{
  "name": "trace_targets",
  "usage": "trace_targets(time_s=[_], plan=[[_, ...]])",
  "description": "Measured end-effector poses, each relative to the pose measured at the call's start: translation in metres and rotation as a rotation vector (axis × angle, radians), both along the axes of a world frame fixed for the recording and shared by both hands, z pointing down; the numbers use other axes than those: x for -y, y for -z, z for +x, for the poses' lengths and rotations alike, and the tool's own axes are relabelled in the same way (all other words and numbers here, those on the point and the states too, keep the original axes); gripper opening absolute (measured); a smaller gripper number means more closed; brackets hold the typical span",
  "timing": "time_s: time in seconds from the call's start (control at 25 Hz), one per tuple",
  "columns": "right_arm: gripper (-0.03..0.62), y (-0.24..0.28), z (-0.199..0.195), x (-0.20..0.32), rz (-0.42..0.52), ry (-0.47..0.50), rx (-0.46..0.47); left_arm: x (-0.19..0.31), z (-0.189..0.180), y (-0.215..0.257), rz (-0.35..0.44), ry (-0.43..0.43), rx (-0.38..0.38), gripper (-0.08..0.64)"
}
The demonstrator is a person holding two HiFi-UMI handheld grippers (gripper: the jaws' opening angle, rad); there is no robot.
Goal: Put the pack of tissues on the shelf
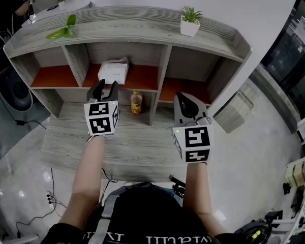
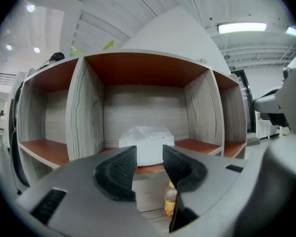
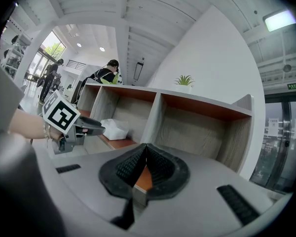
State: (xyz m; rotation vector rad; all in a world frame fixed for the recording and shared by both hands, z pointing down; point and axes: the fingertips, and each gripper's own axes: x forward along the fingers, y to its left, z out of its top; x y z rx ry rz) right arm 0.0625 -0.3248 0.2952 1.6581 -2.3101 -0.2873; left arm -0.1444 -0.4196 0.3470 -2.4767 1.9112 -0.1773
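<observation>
Left gripper (image 1: 106,85), head view: you hold it at the shelf's (image 1: 142,19) middle bay, jaws partly apart. The pack of tissues (image 1: 113,71) lies in that bay, just beyond the tips. Left gripper view: nothing is clamped, and the pack of tissues shows through the gap. Right gripper view: your right gripper (image 3: 146,154) has its jaws closed together, empty, facing the shelf's right bay.

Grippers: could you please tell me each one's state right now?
Left gripper: open, empty; the white plastic-wrapped tissue pack sits on the grey wooden shelf beyond.
Right gripper: shut, holding nothing.
</observation>
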Motion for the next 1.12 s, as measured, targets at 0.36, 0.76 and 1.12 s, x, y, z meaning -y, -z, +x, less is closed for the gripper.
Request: trace_targets(time_s=[0.36,0.76,1.12], plan=[[0.017,0.004,-0.009,0.003,0.021,0.012,-0.011,-0.025,-0.003,0.024,0.119,-0.083,0.020,0.153],[0.017,0.018,-0.016,0.006,0.083,0.035,0.028,-0.055,-0.014,0.060,0.260,-0.101,-0.006,0.110],[0.017,0.024,-0.022,0.007,0.103,0.079,0.088,-0.065,-0.026,0.069,0.306,-0.076,0.019,0.014]])
